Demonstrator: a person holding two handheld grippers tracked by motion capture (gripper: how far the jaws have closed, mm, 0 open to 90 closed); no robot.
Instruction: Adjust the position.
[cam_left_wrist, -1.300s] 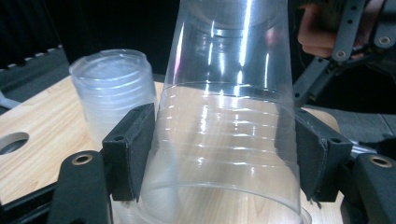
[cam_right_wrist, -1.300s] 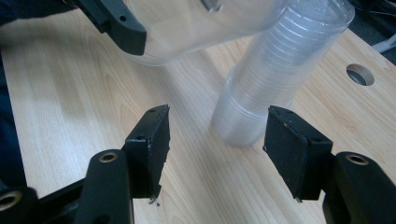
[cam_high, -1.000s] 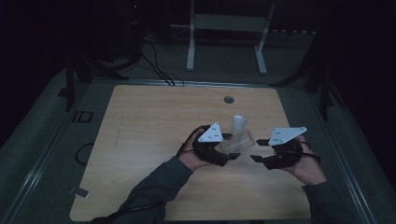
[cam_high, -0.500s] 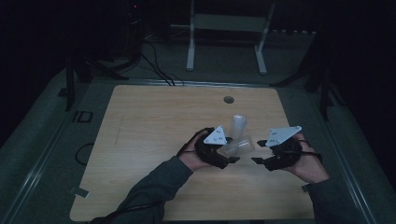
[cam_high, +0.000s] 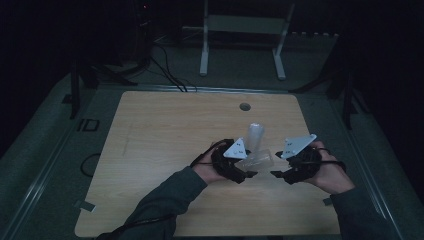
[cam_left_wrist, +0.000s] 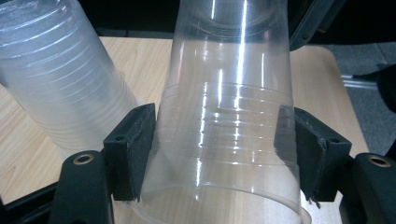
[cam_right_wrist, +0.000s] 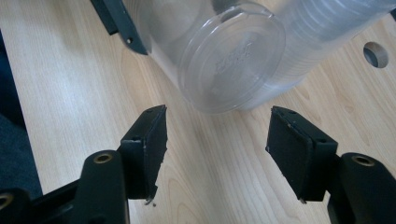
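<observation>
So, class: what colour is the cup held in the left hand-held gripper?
Colourless, see-through plastic cup with ridged rings; clearest in the left gripper view.

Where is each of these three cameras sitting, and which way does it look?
High view: above the table, looking forward and down; both forearms, left claw, right claw.
Left gripper view: rides the left claw, looking along its jaws at the gripped clear cup.
Right gripper view: rides the right claw, facing the cup's base.
Shared: that cup, and the stack of cups.
</observation>
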